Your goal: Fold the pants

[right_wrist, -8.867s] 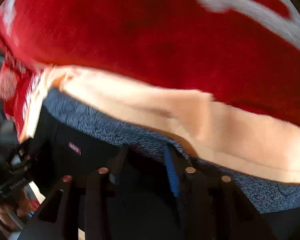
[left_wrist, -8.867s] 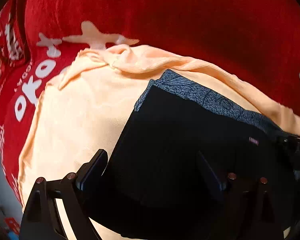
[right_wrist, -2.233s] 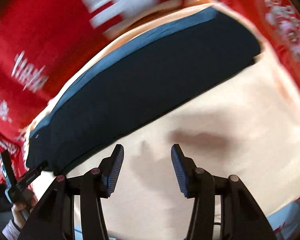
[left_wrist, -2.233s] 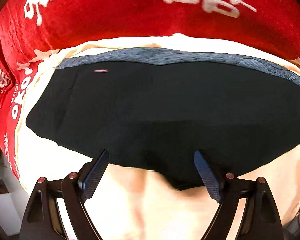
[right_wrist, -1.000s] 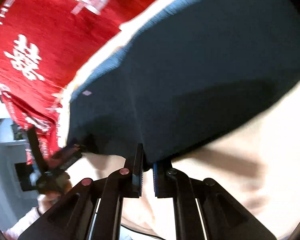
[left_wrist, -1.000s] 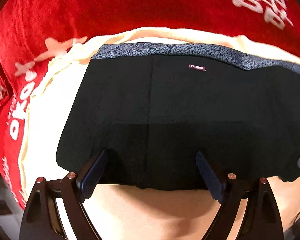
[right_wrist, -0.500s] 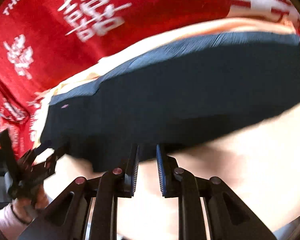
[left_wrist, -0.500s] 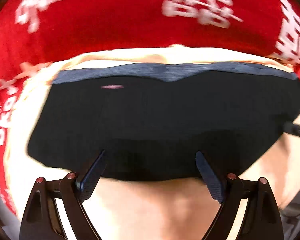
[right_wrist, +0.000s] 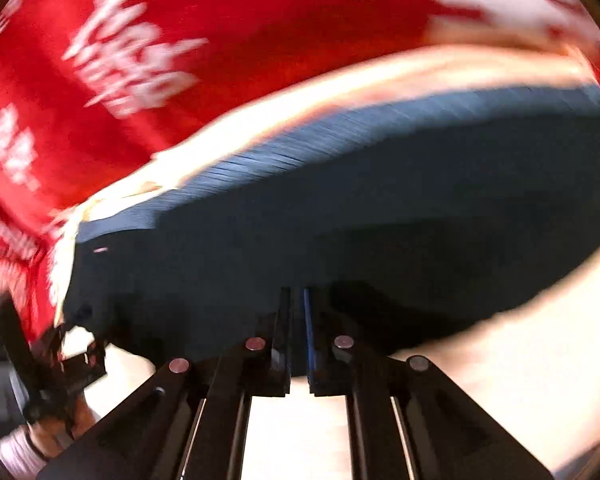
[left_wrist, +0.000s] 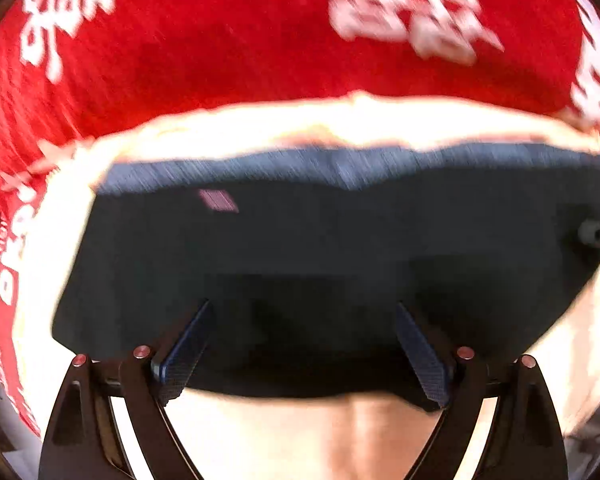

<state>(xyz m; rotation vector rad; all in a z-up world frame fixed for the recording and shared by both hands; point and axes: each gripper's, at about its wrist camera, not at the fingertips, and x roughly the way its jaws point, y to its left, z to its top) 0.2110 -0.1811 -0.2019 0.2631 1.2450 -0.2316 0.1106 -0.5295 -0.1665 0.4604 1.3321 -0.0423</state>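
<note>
The folded black pants [left_wrist: 320, 248] with a grey-blue waistband lie flat on a peach cloth [left_wrist: 340, 440]. My left gripper [left_wrist: 300, 348] is open, its fingers spread over the pants' near edge. In the right wrist view the pants [right_wrist: 360, 220] fill the middle. My right gripper [right_wrist: 297, 320] has its fingers almost together at the pants' near edge; whether fabric is pinched between them cannot be seen. The left gripper also shows in the right wrist view [right_wrist: 60, 360] at the pants' left corner. Both views are motion-blurred.
A red cloth with white lettering [left_wrist: 260, 40] lies under the peach cloth and fills the far side; it also shows in the right wrist view [right_wrist: 220, 40]. The right gripper's tip [left_wrist: 598, 234] shows at the right edge of the left wrist view.
The right gripper's fingers have narrowed further and moved onto the pants' near edge. The left gripper stays open and has shifted slightly closer over the pants.
</note>
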